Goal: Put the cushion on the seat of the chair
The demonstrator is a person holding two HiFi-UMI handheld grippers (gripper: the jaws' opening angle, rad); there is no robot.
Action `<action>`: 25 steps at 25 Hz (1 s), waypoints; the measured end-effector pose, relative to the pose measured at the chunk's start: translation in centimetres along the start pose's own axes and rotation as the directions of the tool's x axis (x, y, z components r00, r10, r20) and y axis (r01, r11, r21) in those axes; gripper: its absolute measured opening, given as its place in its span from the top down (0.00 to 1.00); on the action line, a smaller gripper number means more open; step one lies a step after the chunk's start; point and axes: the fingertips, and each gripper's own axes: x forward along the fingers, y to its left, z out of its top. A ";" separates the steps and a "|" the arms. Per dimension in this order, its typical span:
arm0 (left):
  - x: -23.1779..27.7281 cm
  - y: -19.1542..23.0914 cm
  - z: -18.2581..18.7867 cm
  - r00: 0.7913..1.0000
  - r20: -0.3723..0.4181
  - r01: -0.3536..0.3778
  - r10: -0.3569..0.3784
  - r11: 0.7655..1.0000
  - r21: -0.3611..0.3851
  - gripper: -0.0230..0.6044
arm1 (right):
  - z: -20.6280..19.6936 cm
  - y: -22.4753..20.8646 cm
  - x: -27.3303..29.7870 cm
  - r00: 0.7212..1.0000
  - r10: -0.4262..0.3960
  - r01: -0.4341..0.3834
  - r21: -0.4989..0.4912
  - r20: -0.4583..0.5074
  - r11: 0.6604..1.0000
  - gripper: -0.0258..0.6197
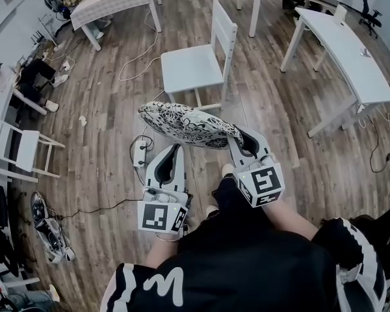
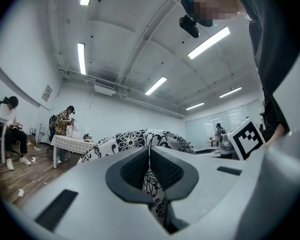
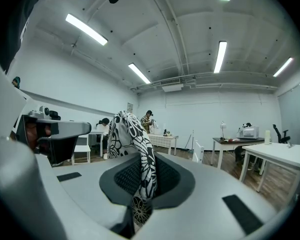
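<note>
On wooden floor [image 1: 266, 103], cable [image 1: 140, 56] lies beside the chair [image 1: 190, 69].

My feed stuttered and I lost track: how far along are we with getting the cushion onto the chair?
Done: the cushion is picked up, its near edge pinched by the left tongs and right tongs. In hand: it hangs above the floor, short of the white chair. Left: carry it over the bare seat, lower it, release.

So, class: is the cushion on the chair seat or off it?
Off it. The cushion is held up short of the chair, pinched by the left hand-held gripper and the right hand-held gripper.
</note>
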 end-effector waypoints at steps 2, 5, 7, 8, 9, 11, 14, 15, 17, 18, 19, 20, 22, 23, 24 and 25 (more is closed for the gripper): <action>0.5 0.1 -0.3 1.000 -0.008 0.003 -0.003 1.000 -0.005 0.94 | -0.3 -0.4 0.5 1.000 -0.002 0.002 0.007 -0.005 1.000 0.90; 1.5 0.8 -0.5 1.000 -0.014 -0.003 0.003 1.000 -0.007 0.94 | -0.5 -1.1 1.6 1.000 0.000 0.000 0.016 -0.010 1.000 0.90; 2.3 1.4 -0.6 1.000 -0.015 -0.013 0.013 1.000 -0.004 0.94 | -0.5 -1.5 2.6 1.000 0.007 -0.007 0.018 -0.008 1.000 0.90; 2.7 1.7 -0.7 1.000 -0.017 -0.017 0.016 1.000 -0.002 0.94 | -0.5 -1.7 3.1 1.000 0.011 -0.011 0.020 -0.007 1.000 0.90; 3.2 1.9 -0.7 1.000 -0.020 -0.019 0.019 1.000 0.000 0.94 | -0.5 -2.0 3.6 1.000 0.014 -0.014 0.023 -0.006 1.000 0.90; 4.3 2.4 -0.9 0.999 -0.024 -0.023 0.023 1.000 0.002 0.94 | -0.5 -2.7 4.7 1.000 0.020 -0.020 0.027 -0.006 0.999 0.90; 6.1 3.5 -1.1 0.999 -0.026 -0.037 0.037 0.999 0.005 0.94 | -0.7 -3.8 6.8 0.999 0.033 -0.033 0.035 -0.013 0.999 0.90; 6.9 3.9 -1.1 0.999 -0.025 -0.042 0.042 0.999 0.006 0.94 | -0.8 -4.2 7.5 0.999 0.038 -0.037 0.036 -0.015 0.999 0.90; 8.6 4.7 -1.2 0.999 -0.022 -0.050 0.050 0.999 0.007 0.94 | -0.6 -5.4 9.3 0.999 0.046 -0.045 0.034 -0.015 0.998 0.90; 9.6 5.1 -1.2 0.998 -0.021 -0.054 0.054 0.999 0.007 0.94 | -0.5 -5.9 10.2 0.999 0.051 -0.051 0.031 -0.016 0.998 0.90; 10.6 5.5 -1.1 0.998 -0.019 -0.059 0.059 0.998 0.007 0.94 | -0.4 -6.5 11.1 0.998 0.058 -0.057 0.028 -0.018 0.998 0.90; 11.5 5.9 -1.1 0.998 -0.016 -0.063 0.063 0.998 0.008 0.94 | -0.4 -6.9 12.0 0.998 0.065 -0.064 0.026 -0.019 0.998 0.90; 13.3 6.4 -0.9 0.998 -0.009 -0.068 0.068 0.998 0.012 0.94 | -0.3 -7.8 13.5 0.997 0.077 -0.077 0.024 -0.019 0.997 0.90; 14.0 6.6 -0.8 0.998 -0.005 -0.070 0.070 0.997 0.013 0.94 | -0.3 -8.2 14.1 0.996 0.083 -0.083 0.022 -0.018 0.996 0.90; 14.7 6.8 -0.8 0.997 -0.003 -0.073 0.073 0.997 0.015 0.94 | -0.2 -8.6 14.7 0.996 0.089 -0.089 0.021 -0.017 0.996 0.90; 15.4 7.0 -0.8 0.997 -0.002 -0.076 0.076 0.997 0.016 0.94 | -0.2 -9.0 15.3 0.995 0.095 -0.094 0.021 -0.017 0.995 0.90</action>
